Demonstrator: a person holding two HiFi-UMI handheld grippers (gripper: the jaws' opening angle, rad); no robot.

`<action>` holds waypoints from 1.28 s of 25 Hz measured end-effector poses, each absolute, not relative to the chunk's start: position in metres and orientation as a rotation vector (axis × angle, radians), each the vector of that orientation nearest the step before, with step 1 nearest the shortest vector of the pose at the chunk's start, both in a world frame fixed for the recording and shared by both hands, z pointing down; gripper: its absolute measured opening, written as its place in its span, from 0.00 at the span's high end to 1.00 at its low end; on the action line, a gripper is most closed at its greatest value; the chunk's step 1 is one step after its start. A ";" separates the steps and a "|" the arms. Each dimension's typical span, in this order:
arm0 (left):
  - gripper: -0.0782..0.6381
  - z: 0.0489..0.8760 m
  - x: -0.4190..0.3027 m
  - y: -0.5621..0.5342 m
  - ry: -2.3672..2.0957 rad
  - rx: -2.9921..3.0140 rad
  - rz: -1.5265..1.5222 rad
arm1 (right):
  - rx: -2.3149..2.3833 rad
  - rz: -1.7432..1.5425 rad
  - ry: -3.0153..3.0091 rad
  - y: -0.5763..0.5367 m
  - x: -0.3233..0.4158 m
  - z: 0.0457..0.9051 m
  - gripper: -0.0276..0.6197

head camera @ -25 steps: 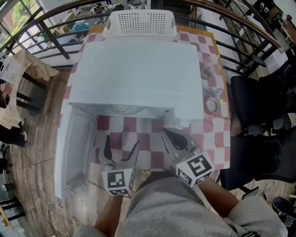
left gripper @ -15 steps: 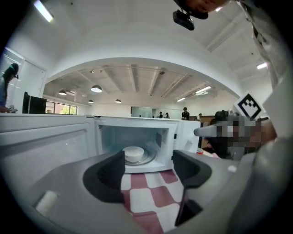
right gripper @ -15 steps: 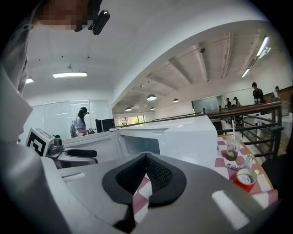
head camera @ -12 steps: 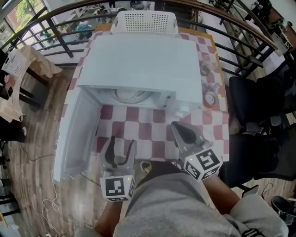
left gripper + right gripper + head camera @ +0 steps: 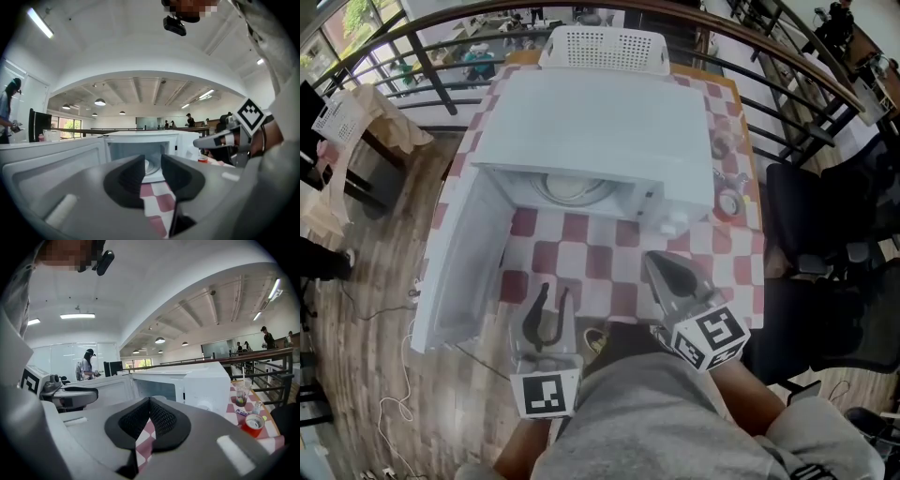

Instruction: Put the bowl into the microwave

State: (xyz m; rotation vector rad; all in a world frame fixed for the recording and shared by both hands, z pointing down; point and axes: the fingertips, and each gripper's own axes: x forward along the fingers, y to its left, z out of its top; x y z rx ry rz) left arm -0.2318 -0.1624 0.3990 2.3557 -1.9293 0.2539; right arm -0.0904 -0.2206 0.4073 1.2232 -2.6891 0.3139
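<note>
One white bowl (image 5: 574,187) sits inside the microwave (image 5: 595,122), on the cavity floor just behind the open mouth, so the put-in step looks done. The door (image 5: 464,267) hangs wide open on the side nearest the L gripper (image 5: 552,292). Handling, judged only: the bowl looks like glazed ceramic or hard plastic (can't tell which), so prob. stiff, smooth and a bit slippery, and chippable if knocked against the cavity wall. It's likely light if empty, but the contents aren't visible. Best hold would be the rim on the side facing the mouth, one jaw inside and one outside, kept level. The L gripper hangs in front of the microwave over the checked cloth (image 5: 609,272). Its jaws have just been closing and now stand at a narrow gap w/ nothing btwn them. The R gripper (image 5: 652,258), also in front, has its jaws together and empty. Count: 1 bowl, 1 microwave, 1 door, 2 grippers, 1 white basket (image 5: 602,47) behind the microwave, and 1 red-rimmed cup (image 5: 730,202) beside it on the R gripper's side.
</note>
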 end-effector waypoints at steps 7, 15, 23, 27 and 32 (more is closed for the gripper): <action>0.86 0.401 -0.232 -0.156 -1.948 2.324 0.240 | 1.175 0.305 -2.708 -0.220 -0.098 0.406 0.96; 0.87 0.398 -0.219 -0.146 -1.947 2.310 0.247 | 1.115 0.303 -2.742 -0.213 -0.096 0.399 0.96; 0.88 0.393 -0.183 -0.125 -1.939 2.316 0.262 | 1.043 0.282 -2.768 -0.181 -0.070 0.387 0.96; 0.87 0.393 -0.159 -0.111 -1.946 2.307 0.268 | 1.048 0.292 -2.763 -0.169 -0.042 0.386 0.96; 0.87 0.387 -0.128 -0.092 -1.975 2.305 0.257 | 1.017 0.279 -2.784 -0.149 -0.017 0.381 0.96</action>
